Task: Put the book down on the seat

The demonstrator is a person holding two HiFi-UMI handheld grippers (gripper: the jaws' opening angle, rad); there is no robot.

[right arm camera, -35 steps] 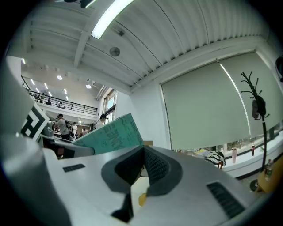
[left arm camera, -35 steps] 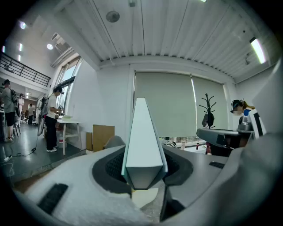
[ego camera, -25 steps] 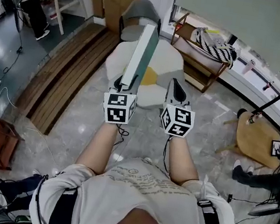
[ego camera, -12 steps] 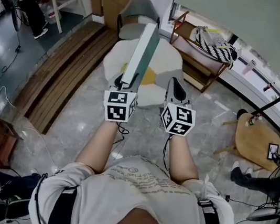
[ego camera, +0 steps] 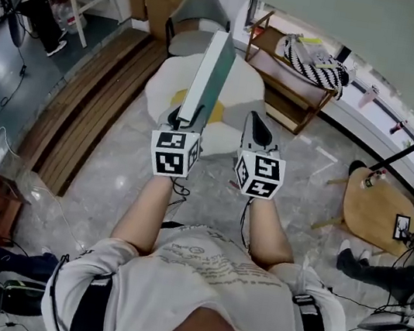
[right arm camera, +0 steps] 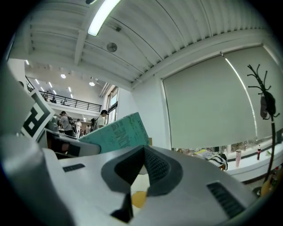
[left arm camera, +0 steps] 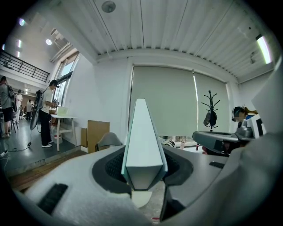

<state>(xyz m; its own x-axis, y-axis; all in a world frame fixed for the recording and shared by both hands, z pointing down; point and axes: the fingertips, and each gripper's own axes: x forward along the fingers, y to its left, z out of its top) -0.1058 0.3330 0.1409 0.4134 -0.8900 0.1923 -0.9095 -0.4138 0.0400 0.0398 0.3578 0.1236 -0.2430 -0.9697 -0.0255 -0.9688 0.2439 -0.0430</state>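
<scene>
The left gripper (left arm camera: 143, 174) has its fingers (left arm camera: 108, 167) clamped on the near end of 1 thin teal-covered book with white page edges (left arm camera: 142, 137), which juts forward and upward from them. The right gripper (right arm camera: 142, 161), just beside it, has its fingers pressed together on nothing. Ahead of both sits a low white rounded seat with a yellow patch (ego camera: 243, 88) (we take this, not the grey chair (ego camera: 197, 10) behind, as the target). We judge this the carrying step, with the book held in the air short of the seat. Next we would reach over the seat, tilt the book flat, lower it and let go.
</scene>
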